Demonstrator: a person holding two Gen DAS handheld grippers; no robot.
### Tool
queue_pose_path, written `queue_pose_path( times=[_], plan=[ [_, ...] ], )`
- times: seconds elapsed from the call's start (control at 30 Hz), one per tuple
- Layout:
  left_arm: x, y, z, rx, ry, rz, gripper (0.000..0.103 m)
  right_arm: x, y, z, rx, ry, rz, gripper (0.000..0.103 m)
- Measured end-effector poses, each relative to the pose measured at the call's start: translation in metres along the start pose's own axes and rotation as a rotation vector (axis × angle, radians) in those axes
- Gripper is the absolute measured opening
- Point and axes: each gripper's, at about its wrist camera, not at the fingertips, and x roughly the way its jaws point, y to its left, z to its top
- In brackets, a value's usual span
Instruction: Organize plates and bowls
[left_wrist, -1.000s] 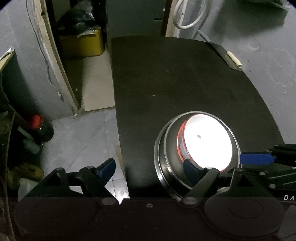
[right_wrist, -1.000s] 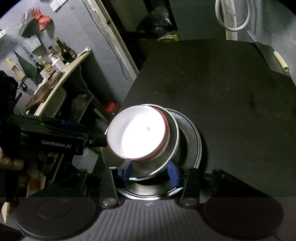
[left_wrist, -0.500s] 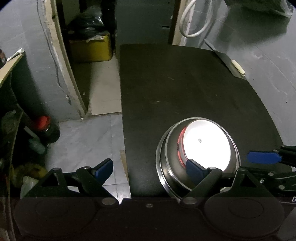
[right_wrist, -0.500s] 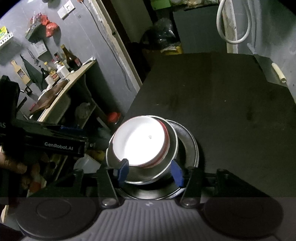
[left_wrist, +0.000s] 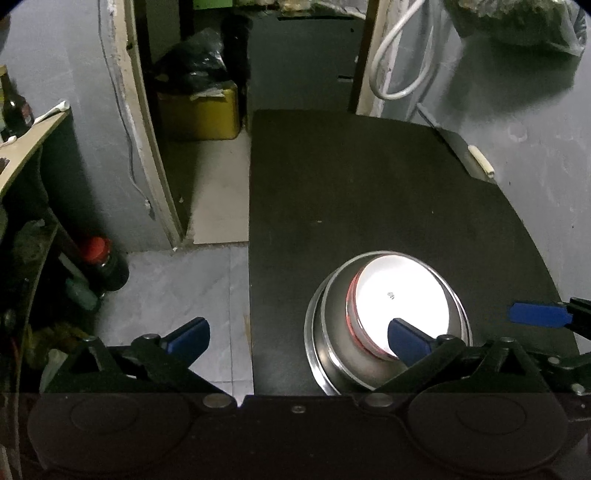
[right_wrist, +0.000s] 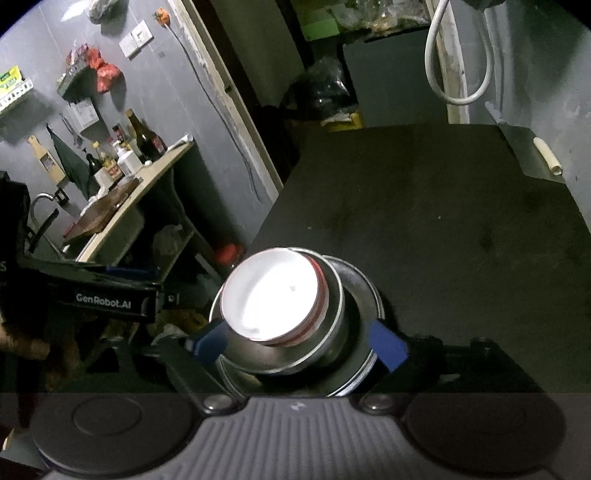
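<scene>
A white bowl with a red rim (left_wrist: 400, 299) (right_wrist: 271, 293) sits nested in a steel bowl (left_wrist: 332, 332) (right_wrist: 332, 328), which stands on a steel plate (right_wrist: 369, 291) at the near left corner of the black table (left_wrist: 369, 192). My left gripper (left_wrist: 295, 336) is open and empty, its right finger over the stack's near edge, its left finger over the floor. My right gripper (right_wrist: 301, 345) is open, its fingers on either side of the steel bowl, apart from it.
The table's left edge drops to a tiled floor (left_wrist: 177, 288). A red-capped bottle (left_wrist: 99, 254) stands on the floor. A shelf with bottles (right_wrist: 129, 155) is at the left. A knife with a pale handle (left_wrist: 478, 160) lies at the table's far right edge.
My right gripper has opened wider around the steel bowl and drawn back and up. My left gripper has also pulled back and up. The stack stays put.
</scene>
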Motion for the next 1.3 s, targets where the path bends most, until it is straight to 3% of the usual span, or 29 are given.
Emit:
queue_pose_path(
  times=[0.1, 0.3, 0.47, 0.63, 0.73, 1.03, 1.3],
  plan=[
    [-0.005, -0.003, -0.004, -0.030, -0.045, 0.000, 0.102, -0.004, -0.001, 0.000, 0.003, -0.038, 0.003, 0.103],
    [-0.017, -0.009, -0.018, -0.057, -0.173, -0.019, 0.102, -0.013, 0.002, -0.003, -0.033, -0.139, -0.014, 0.103],
    [-0.025, -0.014, -0.024, -0.056, -0.225, -0.012, 0.102, -0.020, 0.003, -0.011, -0.028, -0.223, -0.052, 0.103],
    [-0.039, -0.015, -0.025, -0.071, -0.308, 0.023, 0.102, -0.028, -0.002, -0.020, 0.006, -0.270, -0.104, 0.103],
    [-0.050, -0.014, -0.025, -0.063, -0.369, 0.007, 0.102, -0.035, -0.003, -0.025, 0.011, -0.288, -0.133, 0.103],
    [-0.061, -0.005, -0.030, 0.004, -0.433, -0.038, 0.102, -0.061, 0.019, -0.036, 0.002, -0.356, -0.222, 0.103],
    [-0.079, 0.011, -0.036, 0.052, -0.472, -0.126, 0.102, -0.080, 0.055, -0.054, 0.042, -0.432, -0.320, 0.103]
  ],
)
